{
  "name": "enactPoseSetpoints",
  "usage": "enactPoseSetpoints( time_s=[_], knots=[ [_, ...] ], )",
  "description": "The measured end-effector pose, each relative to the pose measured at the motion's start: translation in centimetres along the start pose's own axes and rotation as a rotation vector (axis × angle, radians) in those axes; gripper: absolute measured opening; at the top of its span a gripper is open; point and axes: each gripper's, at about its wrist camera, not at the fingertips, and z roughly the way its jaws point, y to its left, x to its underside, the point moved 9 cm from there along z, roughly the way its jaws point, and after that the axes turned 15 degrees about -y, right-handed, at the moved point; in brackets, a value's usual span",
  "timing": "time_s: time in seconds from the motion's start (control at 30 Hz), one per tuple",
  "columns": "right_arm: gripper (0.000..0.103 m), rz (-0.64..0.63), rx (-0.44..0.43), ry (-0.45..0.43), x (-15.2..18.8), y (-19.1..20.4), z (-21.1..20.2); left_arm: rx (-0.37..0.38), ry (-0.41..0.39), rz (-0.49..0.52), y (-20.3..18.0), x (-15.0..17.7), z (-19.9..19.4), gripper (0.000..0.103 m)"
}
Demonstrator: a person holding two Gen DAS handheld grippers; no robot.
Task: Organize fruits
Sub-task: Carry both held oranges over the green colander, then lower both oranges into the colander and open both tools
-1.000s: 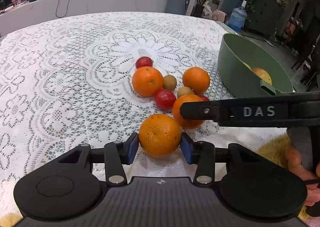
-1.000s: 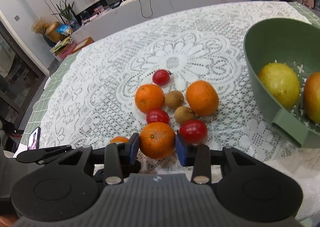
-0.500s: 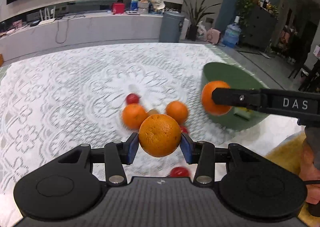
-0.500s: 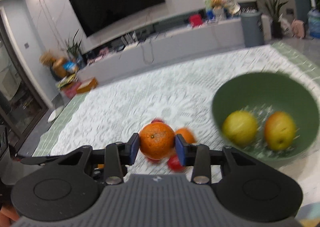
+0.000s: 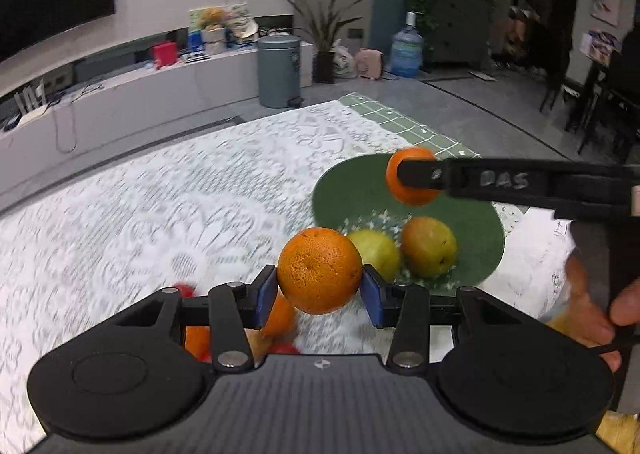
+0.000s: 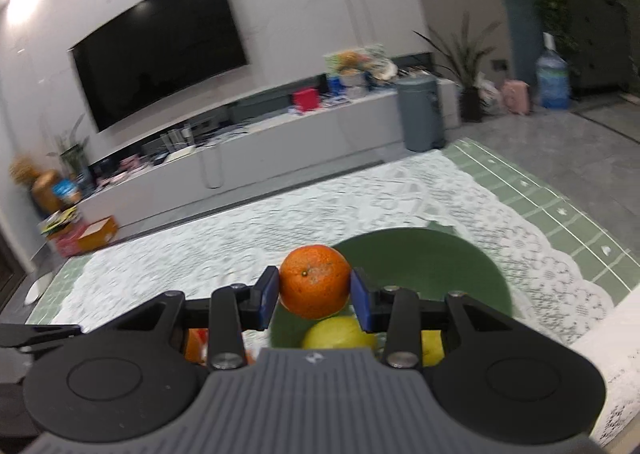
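Observation:
My left gripper [image 5: 319,288] is shut on a large orange [image 5: 319,270] and holds it in the air just left of the green bowl [image 5: 344,189]. My right gripper [image 6: 315,296] is shut on a smaller orange [image 6: 315,281], held above the green bowl [image 6: 424,266]. That orange [image 5: 408,189] and the right gripper's finger [image 5: 424,176] also show in the left wrist view, over the bowl. A yellow-green fruit [image 5: 378,254] and a red-yellow fruit [image 5: 428,246] lie in the bowl.
More oranges [image 5: 280,314] and small red fruits [image 5: 182,290] lie on the white lace tablecloth [image 5: 140,213], partly hidden under my left gripper. The table's green edge [image 6: 540,197] runs on the right. A hand [image 5: 592,318] shows at the right.
Both grippers have lifted their oranges off the table and carried them right toward the bowl. The right one now hangs over the bowl.

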Motion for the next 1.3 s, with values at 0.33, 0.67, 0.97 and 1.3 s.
enactPoseSetpoints(
  time_s=[0.33,0.67,0.97,1.3],
  knots=[
    [0.036,0.072,0.139,0.095,1.5,-5.2,4.9,0.051,0.068,0.108,-2.4,-1.7,6.2,0.051],
    [0.036,0.081,0.166,0.154,3.2,-7.0,7.1,0.076,0.147,0.182,-3.4,-1.1,11.2,0.051],
    [0.036,0.116,0.146,0.172,3.5,-7.7,8.4,0.099,0.187,0.190,-3.7,-0.3,13.7,0.051],
    [0.037,0.141,0.130,0.202,4.1,-7.5,9.0,0.106,0.242,0.200,-3.9,0.8,15.4,0.051]
  ],
)
